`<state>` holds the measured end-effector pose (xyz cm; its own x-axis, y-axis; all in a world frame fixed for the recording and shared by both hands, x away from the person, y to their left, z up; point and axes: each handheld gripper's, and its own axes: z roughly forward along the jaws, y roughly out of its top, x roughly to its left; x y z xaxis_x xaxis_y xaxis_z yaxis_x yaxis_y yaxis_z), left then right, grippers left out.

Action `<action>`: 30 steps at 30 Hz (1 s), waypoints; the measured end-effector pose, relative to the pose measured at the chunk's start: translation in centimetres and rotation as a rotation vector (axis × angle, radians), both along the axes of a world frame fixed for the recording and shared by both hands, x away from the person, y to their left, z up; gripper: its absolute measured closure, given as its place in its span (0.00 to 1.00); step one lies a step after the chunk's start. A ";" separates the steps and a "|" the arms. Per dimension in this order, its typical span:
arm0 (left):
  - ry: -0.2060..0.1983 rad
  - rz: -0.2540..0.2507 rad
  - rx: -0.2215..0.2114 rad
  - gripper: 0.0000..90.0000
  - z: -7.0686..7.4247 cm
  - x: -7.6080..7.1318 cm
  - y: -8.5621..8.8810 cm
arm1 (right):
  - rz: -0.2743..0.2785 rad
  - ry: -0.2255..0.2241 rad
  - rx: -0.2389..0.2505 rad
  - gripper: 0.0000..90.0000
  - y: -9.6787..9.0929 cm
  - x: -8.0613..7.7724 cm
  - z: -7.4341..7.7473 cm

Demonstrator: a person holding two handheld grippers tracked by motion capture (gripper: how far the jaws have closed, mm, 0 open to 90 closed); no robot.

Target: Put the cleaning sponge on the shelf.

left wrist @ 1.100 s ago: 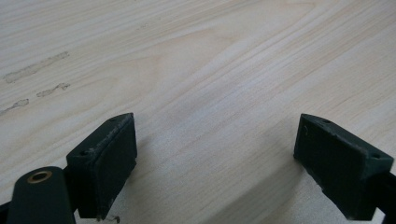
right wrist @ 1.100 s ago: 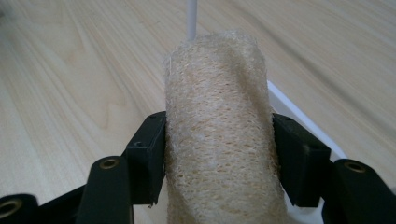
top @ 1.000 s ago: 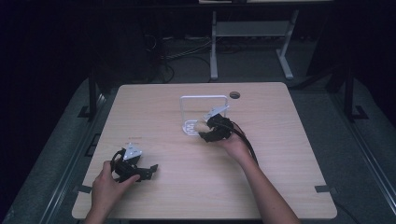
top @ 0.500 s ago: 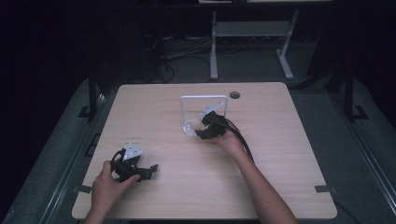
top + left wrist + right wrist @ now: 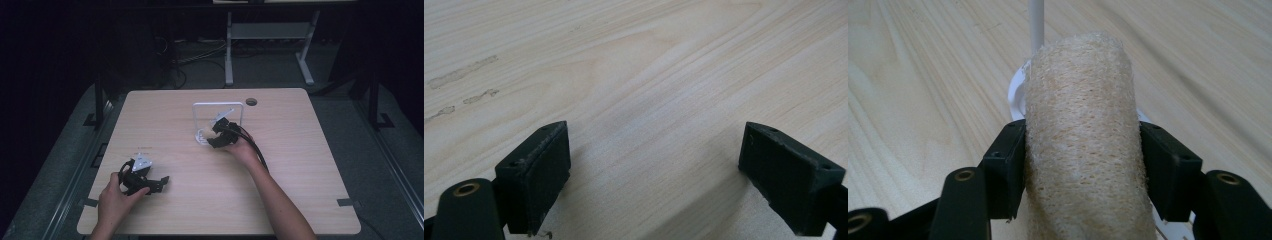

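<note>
While my left gripper (image 5: 159, 182) rests open on the table (image 5: 310, 165), I hold a loofah sponge (image 5: 1080, 145) clenched in my right gripper (image 5: 212, 140) at the white rack's (image 5: 218, 105) base, where I judge careful lowering comes next.

There are no words, numbers, labels or signs to read on anything in these pictures.
</note>
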<state>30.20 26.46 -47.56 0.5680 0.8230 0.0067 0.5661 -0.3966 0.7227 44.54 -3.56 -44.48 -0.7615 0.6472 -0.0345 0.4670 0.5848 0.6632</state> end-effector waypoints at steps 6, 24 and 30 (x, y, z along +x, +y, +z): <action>0.000 0.000 -0.001 0.14 0.0 0.0 0.0 | -0.005 0.016 -0.002 0.45 0.2 0.3 -0.6; 0.000 0.000 -0.001 0.14 0.0 0.0 0.0 | -0.009 0.026 -0.003 0.39 0.2 0.5 -1.0; 0.000 0.000 0.000 0.14 0.0 0.0 0.0 | -0.008 0.001 0.004 0.36 0.0 0.1 -0.2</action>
